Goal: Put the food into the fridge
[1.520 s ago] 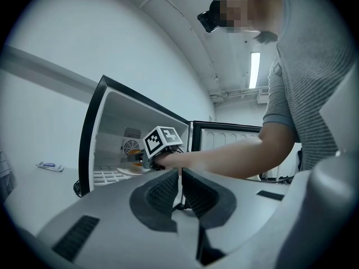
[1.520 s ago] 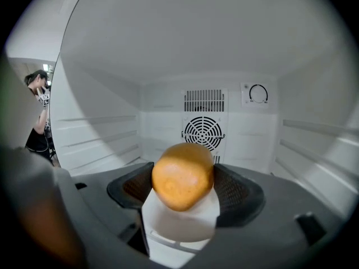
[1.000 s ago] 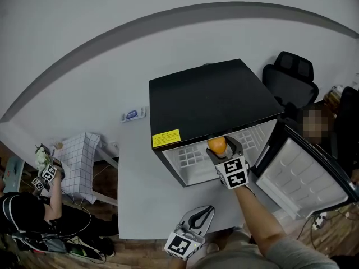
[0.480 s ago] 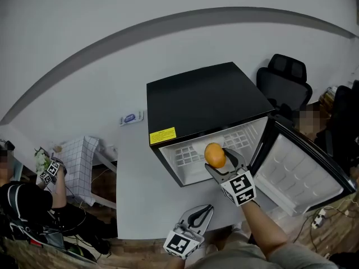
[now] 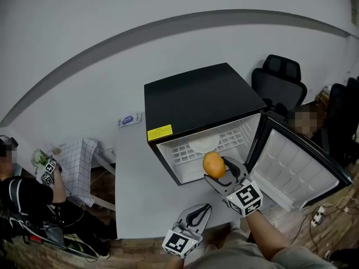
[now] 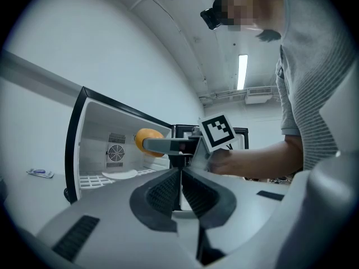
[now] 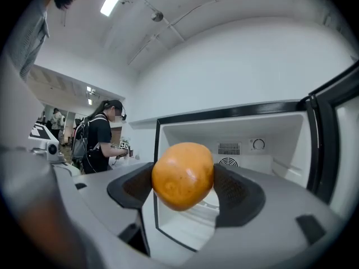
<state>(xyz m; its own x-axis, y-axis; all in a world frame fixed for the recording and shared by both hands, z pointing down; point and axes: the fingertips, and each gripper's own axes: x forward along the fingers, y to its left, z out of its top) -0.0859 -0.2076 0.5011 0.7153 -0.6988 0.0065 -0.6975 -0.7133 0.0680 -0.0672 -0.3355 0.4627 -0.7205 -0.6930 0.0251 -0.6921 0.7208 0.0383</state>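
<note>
While the pale grey desk [image 5: 132, 195] carries a black mini fridge [image 5: 196, 100] at its far right, the fridge door [image 5: 297, 170] stands swung open to the right, showing a white interior w/ a grid shelf [image 5: 179, 153]. Right tongs [image 5: 216, 170] hover just in front of the opening, jaws clamped on an orange [image 5: 213, 162]. It's smooth, glossy, slightly oval, deep yellow-orange w/ faint mottling, held above the desk and outside the fridge. Left tongs [image 5: 203, 210] sit low at the near desk edge, jaws pressed together, nothing btwn them. Inside the fridge, a white plate [image 5: 203, 144] lies on the shelf.
</note>
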